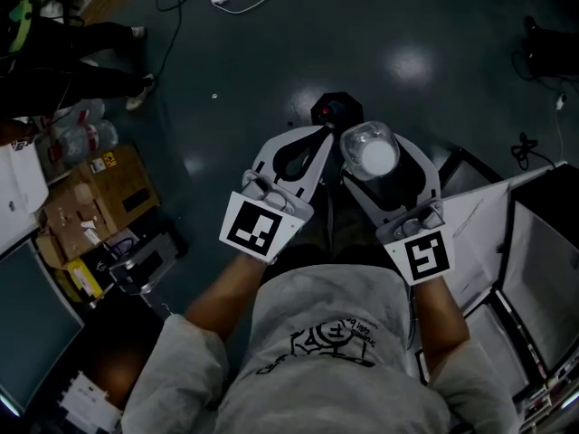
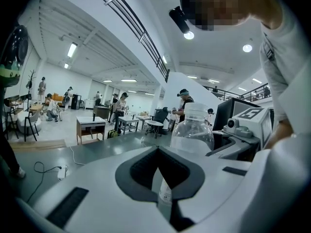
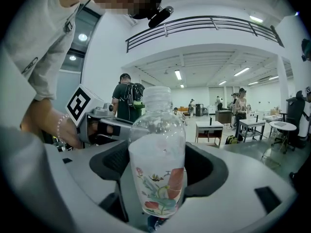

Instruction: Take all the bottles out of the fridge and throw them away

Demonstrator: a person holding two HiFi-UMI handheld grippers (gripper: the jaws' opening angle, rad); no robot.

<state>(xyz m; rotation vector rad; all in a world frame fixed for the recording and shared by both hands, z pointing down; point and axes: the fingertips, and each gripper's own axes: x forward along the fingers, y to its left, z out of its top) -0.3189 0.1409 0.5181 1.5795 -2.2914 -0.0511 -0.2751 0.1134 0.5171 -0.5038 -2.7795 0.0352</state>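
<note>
At twelve o'clock from the person's chest, the right gripper (image 1: 384, 174) is clamped on a clear plastic bottle with a white cap and a flowered label (image 3: 158, 164). Its long axis stands upright, cap pointing up towards the head camera. The left gripper (image 1: 312, 143) sits just beside it at nine o'clock from the bottle. Its jaws are drawn together with nothing between them, and the bottle shows only beyond their tips. So the right hand alone carries the load, and the drop is its to make. A white cabinet with dark-edged panels (image 1: 520, 242), probably the fridge, lies at four o'clock. I cannot make out a bin. A small dark object (image 1: 335, 111) on the grey floor (image 1: 407, 25) at twelve o'clock is too dim to name.
</note>
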